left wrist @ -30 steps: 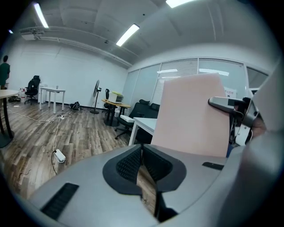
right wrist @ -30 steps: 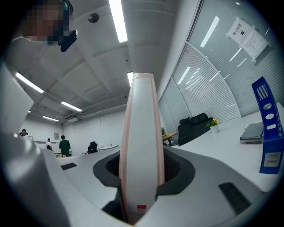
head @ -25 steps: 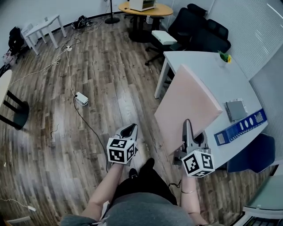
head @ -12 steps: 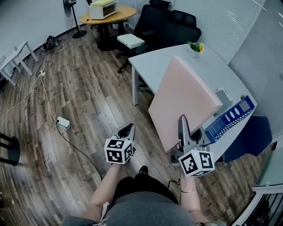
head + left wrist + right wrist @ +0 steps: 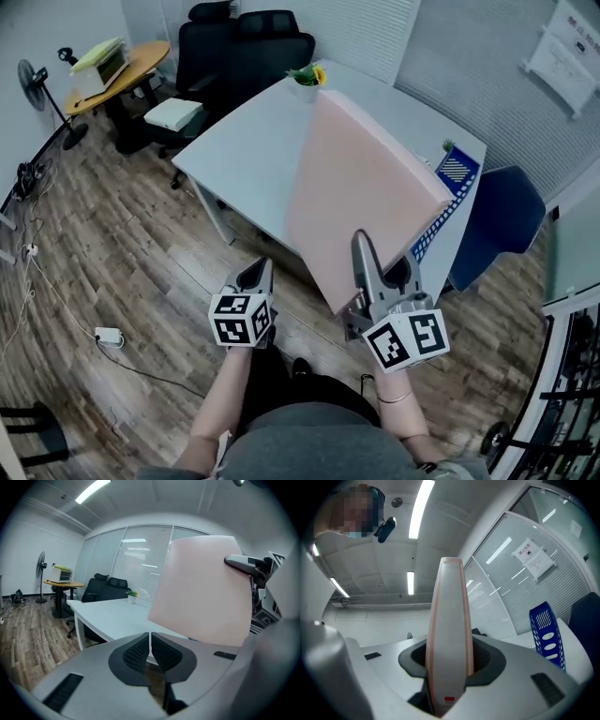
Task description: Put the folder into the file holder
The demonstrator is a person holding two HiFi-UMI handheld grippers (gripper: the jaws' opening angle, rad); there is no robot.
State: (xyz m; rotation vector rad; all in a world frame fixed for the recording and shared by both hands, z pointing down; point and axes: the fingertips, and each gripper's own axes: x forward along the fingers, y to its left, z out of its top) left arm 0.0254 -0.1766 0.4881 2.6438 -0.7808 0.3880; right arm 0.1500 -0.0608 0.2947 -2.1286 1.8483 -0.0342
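A large pale pink folder (image 5: 361, 183) stands tilted on edge above the white table (image 5: 234, 150). My right gripper (image 5: 378, 274) is shut on its near lower edge. In the right gripper view the folder's spine (image 5: 450, 620) fills the gap between the pads. The blue perforated file holder (image 5: 452, 178) stands on the table's right side, mostly hidden behind the folder; it also shows in the right gripper view (image 5: 546, 632). My left gripper (image 5: 255, 277) hangs left of the folder, off the table's near edge, shut (image 5: 150, 651) and holding nothing. The folder (image 5: 206, 592) rises to its right.
A small potted plant (image 5: 305, 80) sits at the table's far corner. Black office chairs (image 5: 244, 42) stand beyond it, a blue chair (image 5: 497, 216) to the right. A round wooden table (image 5: 117, 70) with a printer is at the far left. Cables lie on the wood floor.
The head view has swung round so the table lies straight ahead. The folder stays in my right gripper and now covers most of the file holder. Both grippers keep their jaw states.
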